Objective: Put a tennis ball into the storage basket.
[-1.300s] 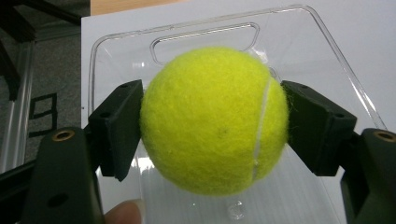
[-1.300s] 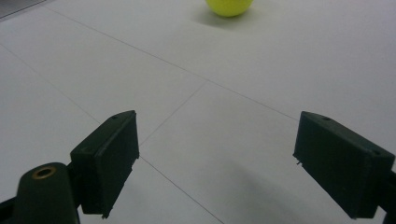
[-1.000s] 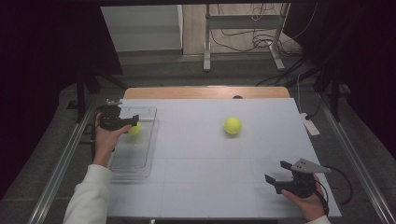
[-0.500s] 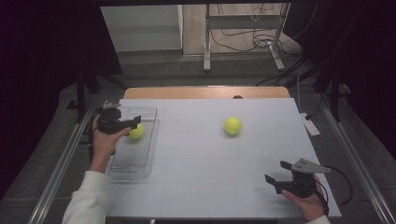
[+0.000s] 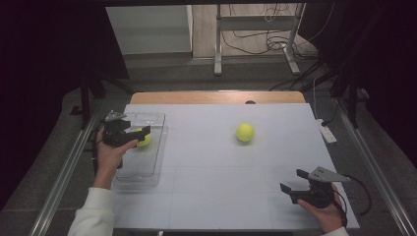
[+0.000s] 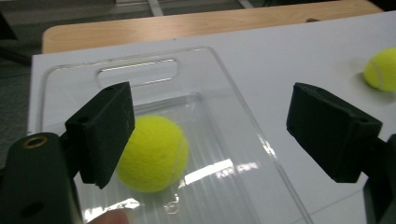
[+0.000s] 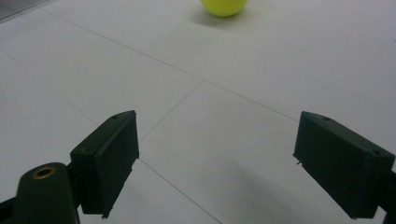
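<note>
Table [image 5: 211,196] covered in white fills the high view, with a clear plastic tray [image 5: 153,167] at its left side. The left gripper [image 5: 140,132] hangs over the tray, jaws spread, and a yellow tennis ball [image 5: 144,139] lies inside the tray just beneath them. A 2nd tennis ball [image 5: 245,132] sits on the bare table, well apart. The right gripper [image 5: 291,181] rests near the table's right front corner, jaws spread with nothing between them.

In the left gripper view, the ball in the tray [image 6: 152,154] lies beside the left jaw, unpinched; the jaws have just been closing slightly. No lettering is legible on it.

In the right gripper view, the jaws stand wide over bare table, the 2nd ball [image 7: 224,6] far ahead.
</note>
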`<move>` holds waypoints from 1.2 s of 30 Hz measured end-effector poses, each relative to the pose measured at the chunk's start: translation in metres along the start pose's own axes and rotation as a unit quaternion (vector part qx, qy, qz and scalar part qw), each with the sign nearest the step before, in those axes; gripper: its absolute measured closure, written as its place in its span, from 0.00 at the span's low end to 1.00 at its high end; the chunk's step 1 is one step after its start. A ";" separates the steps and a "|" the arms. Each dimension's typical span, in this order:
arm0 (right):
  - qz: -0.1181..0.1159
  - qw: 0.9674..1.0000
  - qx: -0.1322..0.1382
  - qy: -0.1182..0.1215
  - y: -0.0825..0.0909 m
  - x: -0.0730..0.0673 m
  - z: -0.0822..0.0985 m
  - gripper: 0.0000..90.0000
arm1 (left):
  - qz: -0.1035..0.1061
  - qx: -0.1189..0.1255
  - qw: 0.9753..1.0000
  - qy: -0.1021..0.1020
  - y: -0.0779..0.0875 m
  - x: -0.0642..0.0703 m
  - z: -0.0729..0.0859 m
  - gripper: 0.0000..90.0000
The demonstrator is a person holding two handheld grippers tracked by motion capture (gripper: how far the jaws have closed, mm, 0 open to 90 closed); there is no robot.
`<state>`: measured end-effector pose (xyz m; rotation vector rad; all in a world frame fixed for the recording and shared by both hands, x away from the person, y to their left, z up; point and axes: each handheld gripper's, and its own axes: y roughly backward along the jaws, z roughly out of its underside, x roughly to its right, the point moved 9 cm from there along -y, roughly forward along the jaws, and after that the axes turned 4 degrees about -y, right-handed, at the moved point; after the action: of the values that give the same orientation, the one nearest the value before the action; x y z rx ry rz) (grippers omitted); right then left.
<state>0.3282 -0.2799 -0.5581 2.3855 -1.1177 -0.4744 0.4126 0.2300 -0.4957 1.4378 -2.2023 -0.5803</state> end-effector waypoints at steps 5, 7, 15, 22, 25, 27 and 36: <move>-0.001 1.000 -0.001 0.000 0.000 0.000 0.000 0.15 | 0.013 0.012 1.000 -0.003 0.003 0.009 0.002 0.18; -0.001 1.000 -0.001 0.000 -0.001 0.000 0.000 0.15 | 0.016 0.012 1.000 -0.004 0.003 0.010 0.002 0.18; -0.005 1.000 0.001 0.002 -0.001 -0.001 -0.001 0.15 | 0.037 0.030 0.999 0.001 0.011 0.022 0.000 0.18; -0.007 1.000 0.002 -0.001 0.000 -0.001 -0.002 0.15 | 0.041 0.050 0.998 -0.011 0.018 0.032 -0.008 0.19; -0.007 1.000 0.003 -0.002 0.000 0.000 -0.002 0.15 | 0.050 0.053 0.997 -0.014 0.019 0.037 -0.010 0.19; -0.006 1.000 0.003 -0.002 -0.001 0.001 -0.002 0.15 | 0.058 0.055 0.997 -0.014 0.021 0.040 -0.011 0.19; -0.001 1.000 -0.002 0.001 -0.001 0.001 -0.001 0.16 | 0.080 0.056 0.995 -0.023 0.020 0.052 -0.014 0.19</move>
<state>0.3294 -0.2803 -0.5580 2.3835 -1.1137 -0.4753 0.3870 0.1884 -0.4663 1.2977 -2.3921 -0.4464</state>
